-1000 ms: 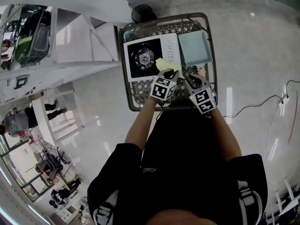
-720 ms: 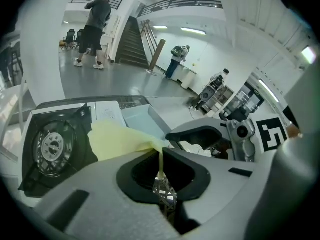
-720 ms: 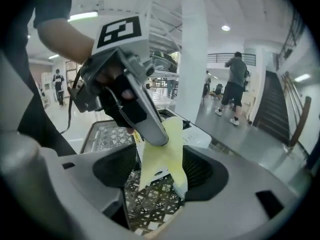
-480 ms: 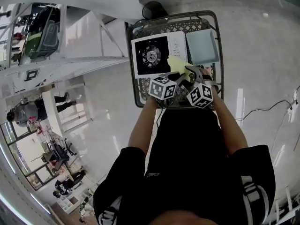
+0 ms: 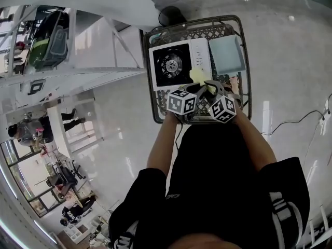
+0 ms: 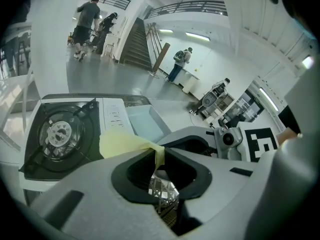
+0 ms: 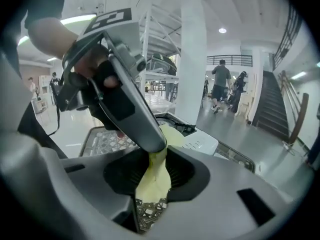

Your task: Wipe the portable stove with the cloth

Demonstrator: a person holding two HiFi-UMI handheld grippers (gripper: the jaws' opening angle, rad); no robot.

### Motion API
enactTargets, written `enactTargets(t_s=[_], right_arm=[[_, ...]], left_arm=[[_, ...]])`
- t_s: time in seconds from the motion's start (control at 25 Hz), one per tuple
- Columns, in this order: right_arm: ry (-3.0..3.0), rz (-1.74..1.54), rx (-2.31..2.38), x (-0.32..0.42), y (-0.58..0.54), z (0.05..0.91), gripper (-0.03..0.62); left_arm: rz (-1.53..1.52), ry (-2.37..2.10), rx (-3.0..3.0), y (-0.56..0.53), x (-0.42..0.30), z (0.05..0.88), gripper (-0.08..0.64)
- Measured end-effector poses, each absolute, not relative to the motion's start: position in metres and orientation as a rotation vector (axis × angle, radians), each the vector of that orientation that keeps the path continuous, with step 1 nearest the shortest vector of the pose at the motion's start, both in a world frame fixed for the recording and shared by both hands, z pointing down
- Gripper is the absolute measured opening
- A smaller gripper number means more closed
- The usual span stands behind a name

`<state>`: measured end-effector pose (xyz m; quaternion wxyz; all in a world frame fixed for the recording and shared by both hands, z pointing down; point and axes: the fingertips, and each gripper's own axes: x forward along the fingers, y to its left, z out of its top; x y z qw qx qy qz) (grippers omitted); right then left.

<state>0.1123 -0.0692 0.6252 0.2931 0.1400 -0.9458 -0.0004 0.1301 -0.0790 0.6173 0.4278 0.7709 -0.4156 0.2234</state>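
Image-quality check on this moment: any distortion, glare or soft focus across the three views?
Head view: heavy fisheye bending toward the edges, bright streaks of glare on the glossy floor, portable stove sharp. Left gripper view: dark round vignette, stove crisp, cloth close up and slightly soft. Right gripper view: same vignette, cloth softly focused in the foreground.

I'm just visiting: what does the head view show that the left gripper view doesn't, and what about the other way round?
Only the head view shows the person's black top from above, and the whole outline of the wire basket. Only the left gripper view shows the staircase and the railing above it, across the hall. Both show the stove with its black burner, the yellow cloth by the stove's white panel, and the light blue tray next to the stove.
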Motion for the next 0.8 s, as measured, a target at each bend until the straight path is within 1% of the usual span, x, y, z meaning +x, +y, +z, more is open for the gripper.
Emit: enactTargets(t_s=[0.04, 0.08, 0.28, 0.52, 0.64, 0.8], right_arm=[[-2.493, -0.021, 0.4, 0.112, -0.07, 0.628, 0.087], [-2.464, -0.029, 0.437, 0.113, -0.073, 0.632, 0.043], [-2.362, 0.096, 0.626, 0.116, -0.088, 0.641, 0.032], [-2.253, 0.5, 0.793, 0.113, -0.079, 0.659, 0.031], [-2.19, 0.472, 0.882, 0.108, -0.077, 0.66, 0.031], [-2.114, 0.419, 0.961, 0.101, -0.074, 0.662, 0.031]], left_arm=[[0.539, -1.044, 1.934, -0.077, 0.127, 0.613, 0.062], [0.514, -1.053, 1.944, -0.075, 0.123, 0.609, 0.079], [0.424, -1.177, 1.96, -0.051, 0.076, 0.585, 0.084], [0.392, -1.528, 1.855, 0.004, -0.013, 0.586, 0.079], [0.412, -1.675, 1.858, 0.019, -0.037, 0.585, 0.029], [0.357, -1.666, 1.915, 0.034, -0.044, 0.578, 0.018]])
